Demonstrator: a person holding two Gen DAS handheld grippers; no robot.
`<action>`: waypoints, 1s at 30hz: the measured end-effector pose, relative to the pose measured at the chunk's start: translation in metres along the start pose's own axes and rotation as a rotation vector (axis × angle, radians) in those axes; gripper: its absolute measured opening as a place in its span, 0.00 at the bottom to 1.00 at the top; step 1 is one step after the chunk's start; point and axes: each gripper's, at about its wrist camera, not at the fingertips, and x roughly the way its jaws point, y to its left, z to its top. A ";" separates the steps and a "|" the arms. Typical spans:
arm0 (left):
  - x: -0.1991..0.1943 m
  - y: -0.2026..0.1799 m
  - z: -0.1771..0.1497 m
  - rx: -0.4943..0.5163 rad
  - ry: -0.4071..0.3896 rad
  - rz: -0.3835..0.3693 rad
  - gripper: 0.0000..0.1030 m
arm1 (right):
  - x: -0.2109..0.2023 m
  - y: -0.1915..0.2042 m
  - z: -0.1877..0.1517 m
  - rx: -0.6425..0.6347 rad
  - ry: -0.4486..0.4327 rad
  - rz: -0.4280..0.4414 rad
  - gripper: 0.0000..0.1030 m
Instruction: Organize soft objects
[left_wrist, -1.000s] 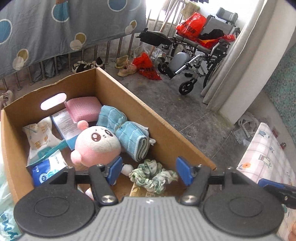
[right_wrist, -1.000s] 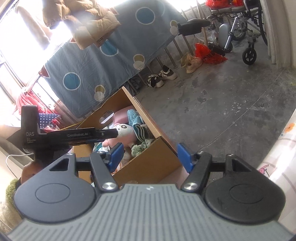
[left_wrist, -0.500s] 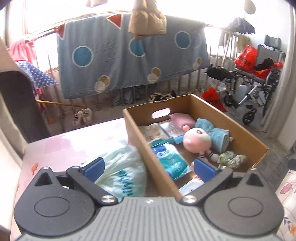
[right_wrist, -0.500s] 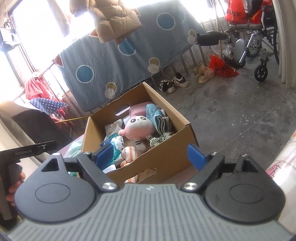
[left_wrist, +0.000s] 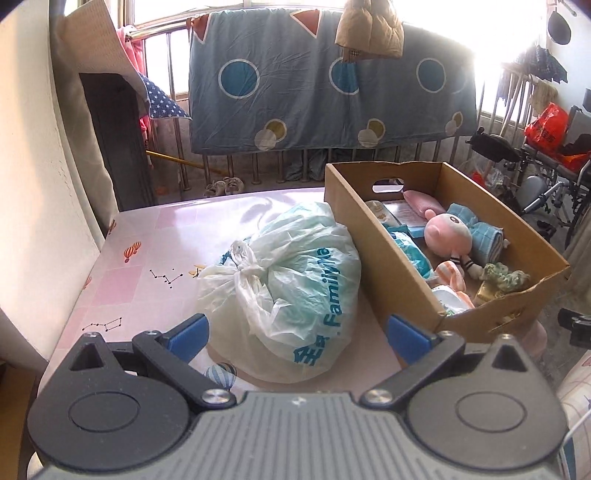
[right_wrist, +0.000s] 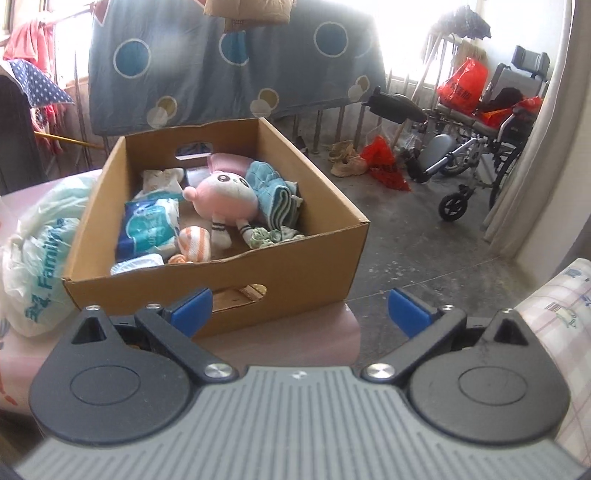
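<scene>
A pink-patterned table is carrying a knotted plastic bag pressed against the cardboard box of soft things, the pink plush doll among them. The left gripper is hanging wide and empty; the right gripper is opening, empty. Only the right view is showing the bare floor, wheelchair beyond. The box seems to be nearing the table's corner.

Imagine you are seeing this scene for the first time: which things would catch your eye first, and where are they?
Probably the pink plush doll, lying in the middle of the open cardboard box among soft packets and cloths. Next, the knotted white plastic bag, resting on the pink tabletop against the box's outer wall. Behind both hangs a blue blanket with circles.
</scene>
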 end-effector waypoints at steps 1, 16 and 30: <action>-0.002 -0.001 -0.001 0.001 -0.005 0.000 1.00 | 0.001 0.000 -0.001 0.002 0.006 -0.008 0.99; 0.015 -0.027 0.004 0.033 0.068 0.081 1.00 | -0.002 0.025 0.006 -0.049 0.001 0.118 0.99; 0.043 -0.044 0.007 0.014 0.136 0.126 1.00 | 0.000 0.033 0.017 -0.068 0.013 0.170 0.99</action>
